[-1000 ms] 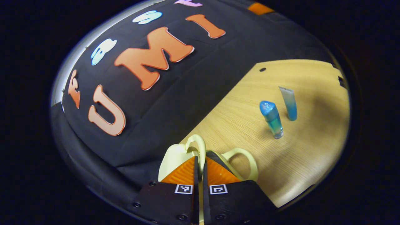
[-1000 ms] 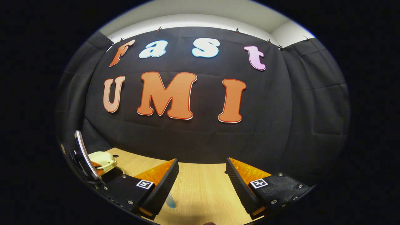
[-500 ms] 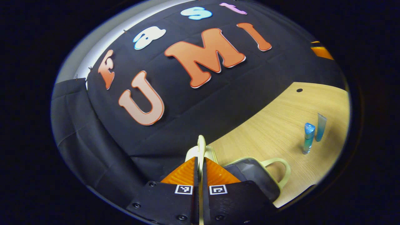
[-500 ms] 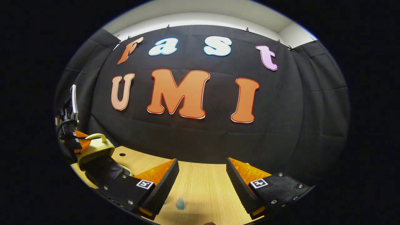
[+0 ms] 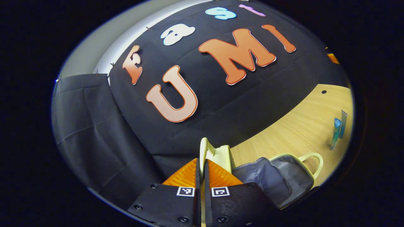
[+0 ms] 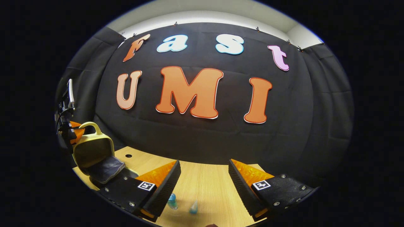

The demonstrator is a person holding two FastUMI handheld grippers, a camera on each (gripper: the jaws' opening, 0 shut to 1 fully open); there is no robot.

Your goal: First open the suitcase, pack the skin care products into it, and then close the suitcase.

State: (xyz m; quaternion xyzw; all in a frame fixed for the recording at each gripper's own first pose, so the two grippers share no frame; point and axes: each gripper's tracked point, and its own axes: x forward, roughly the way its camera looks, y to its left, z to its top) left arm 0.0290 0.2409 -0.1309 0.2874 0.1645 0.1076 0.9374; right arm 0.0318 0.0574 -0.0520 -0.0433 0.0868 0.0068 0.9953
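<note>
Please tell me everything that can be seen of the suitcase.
The suitcase is small, pale yellow and looks like hard plastic, with grey fabric lining. It lies open on the wooden table, its lid raised nearly upright. Each half carries a loop handle; the left tongs are shut on the lid's handle, while the other handle rests over the table. Nothing visible is packed inside.

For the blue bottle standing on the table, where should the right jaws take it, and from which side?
Grip the blue bottle around the middle of its body, coming in level from the side nearer the open right gripper. It stands upright and slim, and the tube stands close beside it, so probably keep the jaws clear of that side.
</note>
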